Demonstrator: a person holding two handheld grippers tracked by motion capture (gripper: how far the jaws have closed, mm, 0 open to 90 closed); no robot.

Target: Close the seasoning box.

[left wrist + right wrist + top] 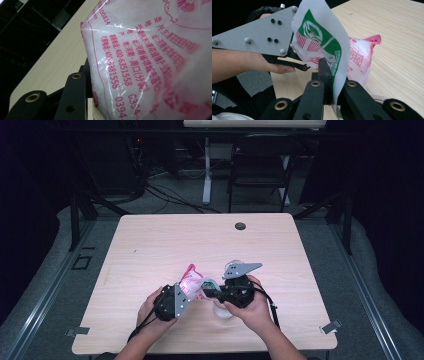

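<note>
A person holds a plastic bag (pixel 192 282) of white granules, printed in pink and green, above the near middle of the pale wooden surface (pixel 150 245), between two hand-held grippers. The left gripper (pixel 186 295) comes at the bag from its near left side, and its jaws are clamped on the bag's full, bulging body; in the left gripper view the bag (pixel 150 57) presses right against the black jaw. The right gripper (pixel 210 292) meets the bag from the right, its jaws pressed together on the bag's flat white and green top edge (pixel 329 52), which stands up between them in the right gripper view. Just beside the bag, under the right hand (pixel 255 312), a clear round container (pixel 223 311) rests on the surface. Well beyond the bag, a dark round grommet (pixel 240 226) sits near the far edge of the surface.
</note>
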